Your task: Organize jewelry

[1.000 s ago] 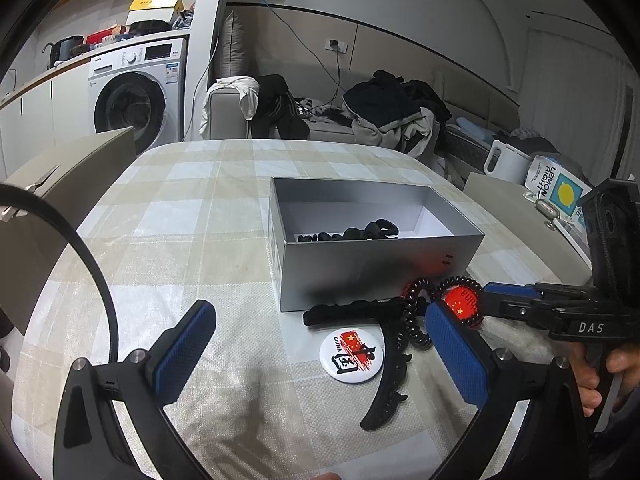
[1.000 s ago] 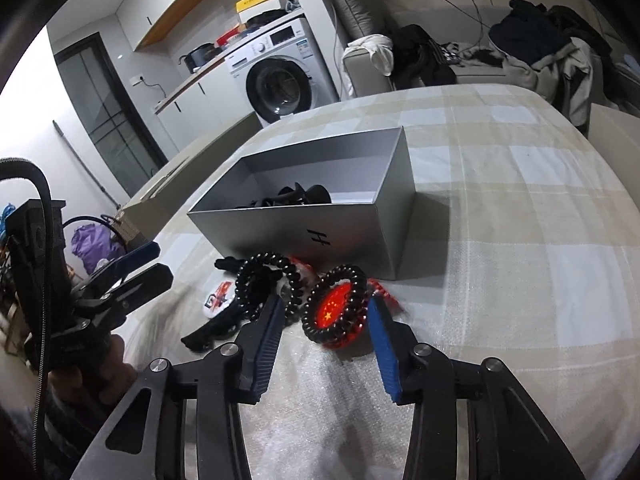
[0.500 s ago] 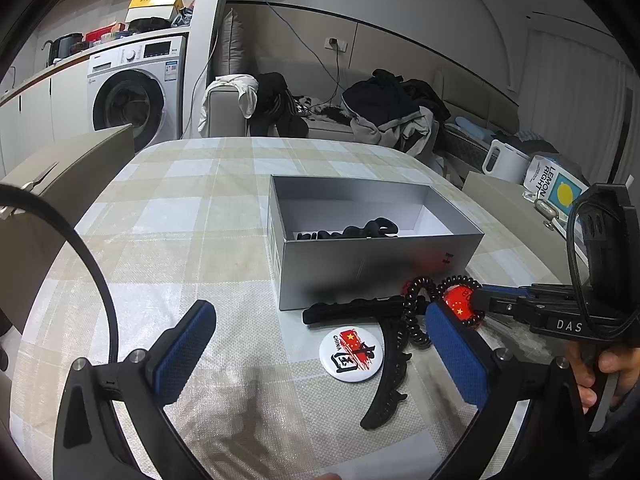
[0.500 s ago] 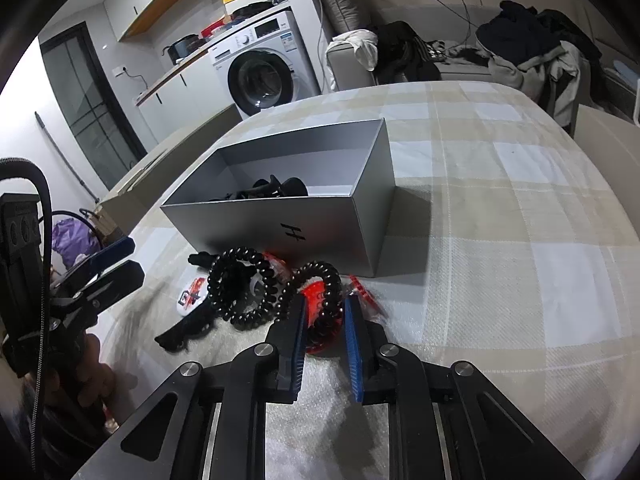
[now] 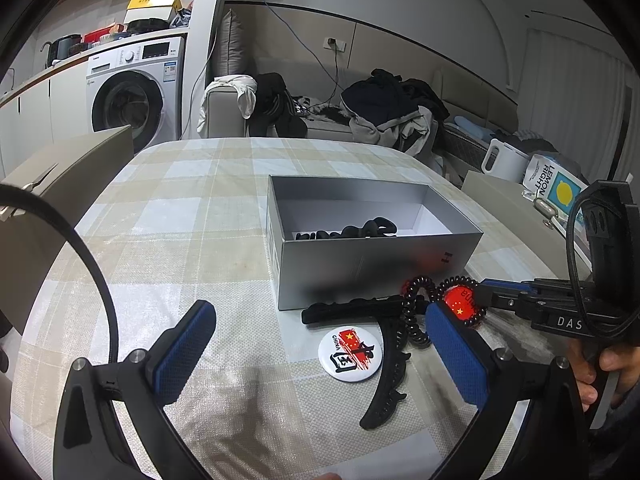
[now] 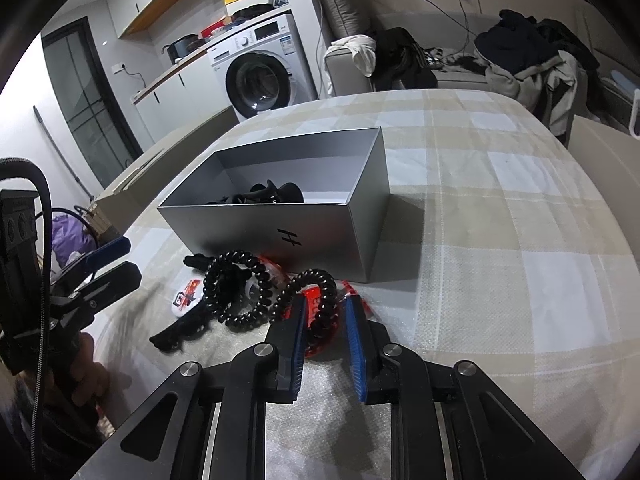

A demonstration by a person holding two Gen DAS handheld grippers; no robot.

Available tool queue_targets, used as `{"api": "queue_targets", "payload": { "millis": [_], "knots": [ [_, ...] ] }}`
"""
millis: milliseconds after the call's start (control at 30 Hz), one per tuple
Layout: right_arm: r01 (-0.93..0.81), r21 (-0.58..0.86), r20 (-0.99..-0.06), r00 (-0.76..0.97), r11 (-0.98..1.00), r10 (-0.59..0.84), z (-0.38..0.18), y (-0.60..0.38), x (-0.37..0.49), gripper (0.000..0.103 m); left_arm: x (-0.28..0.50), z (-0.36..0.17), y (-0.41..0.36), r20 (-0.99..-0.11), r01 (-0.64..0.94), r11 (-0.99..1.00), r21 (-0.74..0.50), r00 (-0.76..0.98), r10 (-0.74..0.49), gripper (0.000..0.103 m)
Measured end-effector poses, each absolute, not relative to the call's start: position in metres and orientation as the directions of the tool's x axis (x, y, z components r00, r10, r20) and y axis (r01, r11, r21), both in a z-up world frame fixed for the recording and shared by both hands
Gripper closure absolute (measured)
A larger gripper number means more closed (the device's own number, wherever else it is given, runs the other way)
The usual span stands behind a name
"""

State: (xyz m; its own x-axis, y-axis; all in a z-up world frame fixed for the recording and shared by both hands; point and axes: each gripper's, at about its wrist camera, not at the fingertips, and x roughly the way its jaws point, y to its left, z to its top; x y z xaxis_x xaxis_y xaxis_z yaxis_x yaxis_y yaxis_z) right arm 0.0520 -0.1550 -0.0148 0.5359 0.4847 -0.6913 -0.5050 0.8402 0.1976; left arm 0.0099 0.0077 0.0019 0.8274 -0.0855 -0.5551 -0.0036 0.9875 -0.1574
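Right tool pinches a black coil hair tie over a red badge; left tool hangs wide open.

Right tool (image 6: 325, 328), low centre of its view, has its blue pads closed in on the near coil hair tie (image 6: 316, 300), which rings a red badge (image 5: 460, 302); whether it is off the surface (image 6: 520, 240) can't be told. Second coil hair tie (image 6: 238, 288) lies just left of it, touching a black hair clip (image 5: 352, 306). A curved black clip (image 5: 386, 384) and a white round badge (image 5: 350, 354) sit lower centre in the left view. Grey box (image 5: 372, 264), centre frame, holds dark hair pieces (image 6: 260, 194). Left tool (image 5: 320, 354) holds nothing, pads far apart.
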Motion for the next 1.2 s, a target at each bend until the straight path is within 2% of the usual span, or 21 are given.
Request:
{"api": "queue_targets", "payload": {
  "millis": [100,633,900,967,1033,1067,1133,1200],
  "knots": [
    [-0.508,0.182,-0.672,0.561,0.842,0.483,-0.011,-0.156,0.048,0.095,0.01,0.002,0.008,-0.556,-0.003,0.987,-0.158,0.827,-0.086,0.001],
    [-0.509,0.282,-0.564,0.598,0.813,0.57,0.006,-0.183,0.044,0.095,0.011,0.002,0.006,-0.559,0.001,0.987,-0.159,0.824,-0.091,0.001],
    [-0.513,0.306,-0.547,0.595,0.802,0.589,0.005,-0.195,0.034,0.095,0.014,0.004,-0.022,-0.569,0.062,0.993,-0.098,0.815,-0.107,0.001],
    [-0.514,0.309,-0.545,0.593,0.8,0.592,0.005,-0.197,0.032,0.095,0.016,0.005,-0.03,-0.573,0.093,0.993,-0.07,0.811,-0.116,0.008],
    [-0.517,0.312,-0.543,0.591,0.797,0.596,0.005,-0.198,0.031,0.095,0.019,0.004,-0.036,-0.589,0.121,0.991,-0.053,0.798,-0.129,0.031],
    [-0.518,0.313,-0.543,0.591,0.796,0.597,0.005,-0.199,0.03,0.095,0.021,0.003,-0.039,-0.6,0.133,0.99,-0.052,0.788,-0.137,0.036],
    [-0.52,0.314,-0.541,0.59,0.794,0.6,0.006,-0.2,0.029,0.095,0.028,0.0,-0.042,-0.622,0.161,0.983,-0.083,0.763,-0.177,0.059],
    [-0.52,0.316,-0.539,0.59,0.794,0.601,0.006,-0.201,0.028,0.095,0.031,-0.003,-0.042,-0.638,0.187,0.975,-0.119,0.738,-0.22,0.074]
  ]
}}
